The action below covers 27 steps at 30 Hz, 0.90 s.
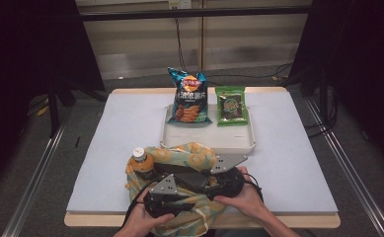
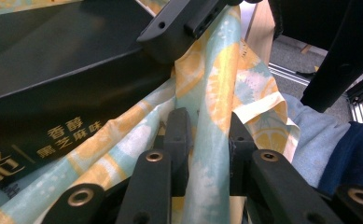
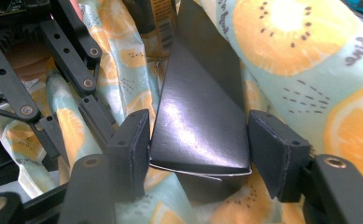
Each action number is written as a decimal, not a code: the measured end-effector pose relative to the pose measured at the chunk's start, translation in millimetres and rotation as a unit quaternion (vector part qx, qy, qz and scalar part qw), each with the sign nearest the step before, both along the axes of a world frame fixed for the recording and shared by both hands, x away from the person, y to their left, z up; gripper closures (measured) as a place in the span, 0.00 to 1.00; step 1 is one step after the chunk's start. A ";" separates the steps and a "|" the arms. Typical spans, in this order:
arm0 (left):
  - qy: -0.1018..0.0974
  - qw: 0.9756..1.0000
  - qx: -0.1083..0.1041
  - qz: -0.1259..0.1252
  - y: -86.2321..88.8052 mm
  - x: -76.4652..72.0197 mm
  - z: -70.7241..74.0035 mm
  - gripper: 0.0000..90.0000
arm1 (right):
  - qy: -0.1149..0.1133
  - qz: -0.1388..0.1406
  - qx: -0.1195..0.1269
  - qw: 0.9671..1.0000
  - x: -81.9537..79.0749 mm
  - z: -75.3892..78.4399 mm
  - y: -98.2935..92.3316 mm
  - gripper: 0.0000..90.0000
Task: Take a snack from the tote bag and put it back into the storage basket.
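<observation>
The near middle of the table [image 1: 105, 148] is crowded: a fruit-print cloth bag [image 1: 189, 153] bulges there with a black box [image 1: 189, 178] inside its mouth and an orange bottle [image 1: 142, 165] standing at its left edge, so little room is left between them. Just beyond the bag, a white tray [image 1: 209, 138] blocks the far middle, with a chip bag [image 1: 189, 96] and a green packet [image 1: 231, 106] leaning upright along its far rim. Wide bare stretches of table lie open to the left and right of the tray and bag.
</observation>
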State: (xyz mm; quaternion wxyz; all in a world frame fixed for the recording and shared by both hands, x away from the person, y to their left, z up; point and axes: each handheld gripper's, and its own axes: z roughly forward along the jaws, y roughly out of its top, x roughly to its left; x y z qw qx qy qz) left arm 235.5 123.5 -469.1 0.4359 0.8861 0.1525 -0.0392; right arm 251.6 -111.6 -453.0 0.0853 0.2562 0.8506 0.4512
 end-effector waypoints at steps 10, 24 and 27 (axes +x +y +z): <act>0.004 1.000 0.004 -0.003 0.5 -1.2 -0.1 0.84 | 0.019 0.014 -0.007 1.000 7.2 -8.9 12.2 0.41; 0.003 1.000 0.000 -0.001 2.6 -0.8 1.2 0.84 | 0.002 -0.021 -0.024 0.999 9.4 -15.9 19.3 0.47; -0.001 1.000 -0.007 -0.002 2.9 -0.6 1.5 0.83 | 0.004 -0.024 -0.019 1.000 9.3 -9.0 18.8 0.47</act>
